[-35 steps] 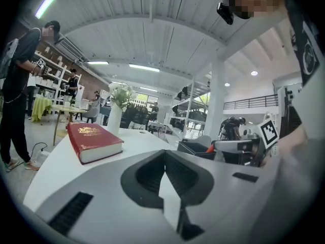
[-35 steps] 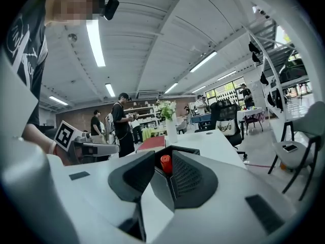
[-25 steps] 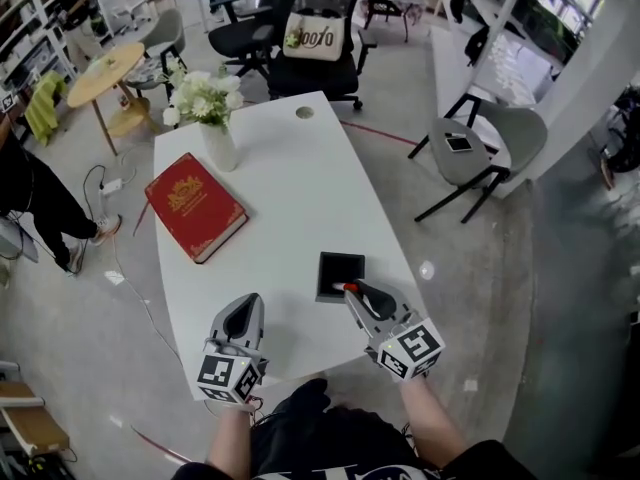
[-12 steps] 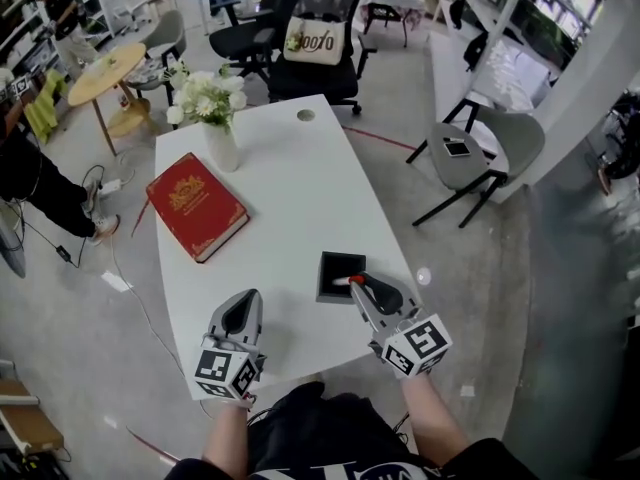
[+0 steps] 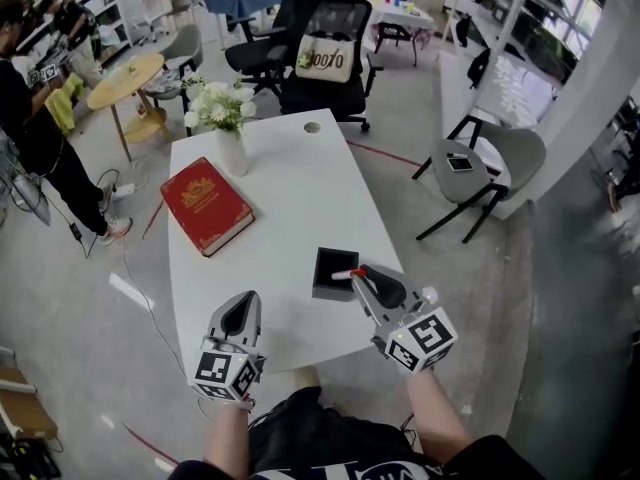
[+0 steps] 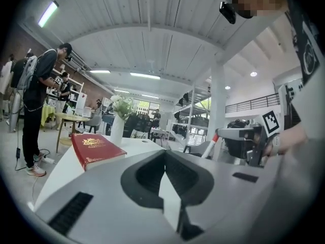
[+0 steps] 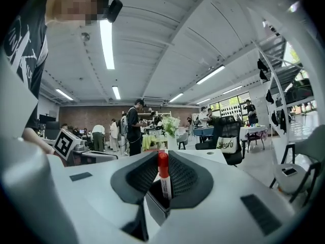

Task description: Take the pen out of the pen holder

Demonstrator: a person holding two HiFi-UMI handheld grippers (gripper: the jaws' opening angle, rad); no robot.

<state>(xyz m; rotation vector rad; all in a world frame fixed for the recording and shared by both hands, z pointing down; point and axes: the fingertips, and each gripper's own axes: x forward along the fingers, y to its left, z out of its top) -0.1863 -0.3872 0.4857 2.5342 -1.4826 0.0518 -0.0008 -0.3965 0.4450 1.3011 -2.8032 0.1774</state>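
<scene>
Grippers, two of them, sit over the near end of my one white table [image 5: 300, 193]. My right gripper [image 5: 354, 276] has its jaws clenched on the single pen [image 5: 344, 274], a white barrel with a red cap, standing upright between them. The pen's lower end is at the mouth of the one black square pen holder [image 5: 333, 293]; I cannot tell whether it has cleared the rim. My left gripper [image 5: 243, 303] is well apart from the holder, over the table's near edge, with its jaws pressed together on nothing. Farther up the table I count one red book [image 5: 207, 206] and one vase [image 5: 232, 153] of white flowers.
</scene>
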